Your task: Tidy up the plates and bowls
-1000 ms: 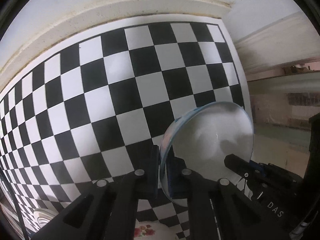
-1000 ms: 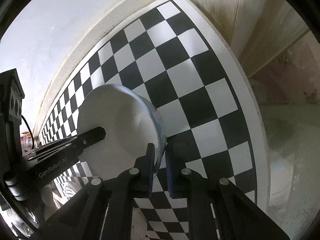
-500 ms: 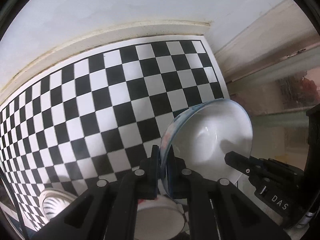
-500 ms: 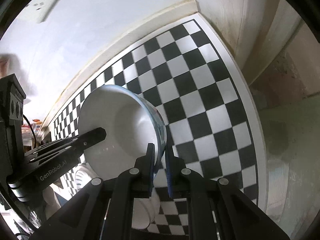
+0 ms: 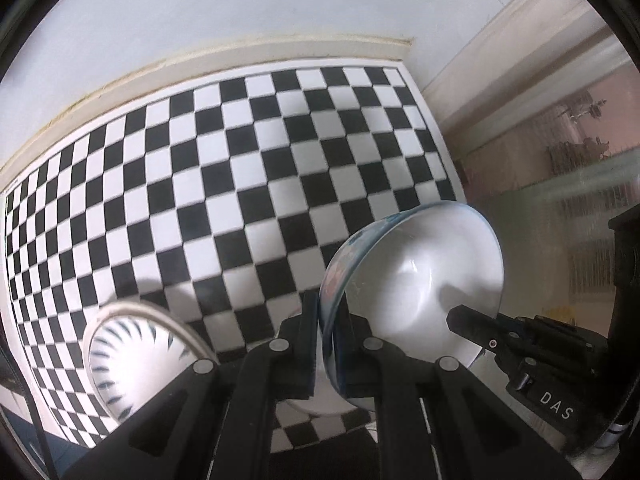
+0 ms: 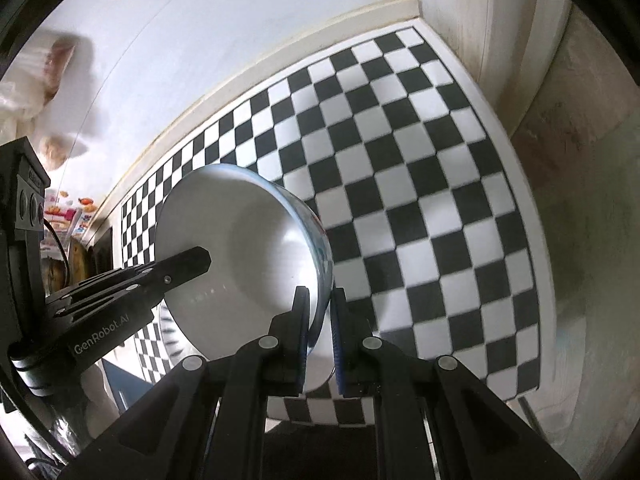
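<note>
A white bowl with a blue-patterned outside (image 5: 416,280) is held up above the checkered mat (image 5: 240,184), tilted on edge. My left gripper (image 5: 326,320) is shut on its left rim. My right gripper (image 6: 320,308) is shut on the opposite rim of the same bowl (image 6: 240,248). Each gripper shows in the other's view, the right one (image 5: 520,344) and the left one (image 6: 132,280). A second bowl with dark streaks inside (image 5: 132,360) sits on the mat at lower left. A plain white dish (image 5: 320,404) lies below the held bowl, mostly hidden.
A white wall (image 5: 240,20) borders the mat's far edge. The mat's right edge (image 6: 516,184) meets a beige wall and lower floor. Cluttered shelves and packets (image 6: 64,216) show at the far left of the right wrist view.
Both grippers have lifted the bowl higher and drawn back from the mat. More of the mat, the streaked bowl and the white dish below have come into view.
</note>
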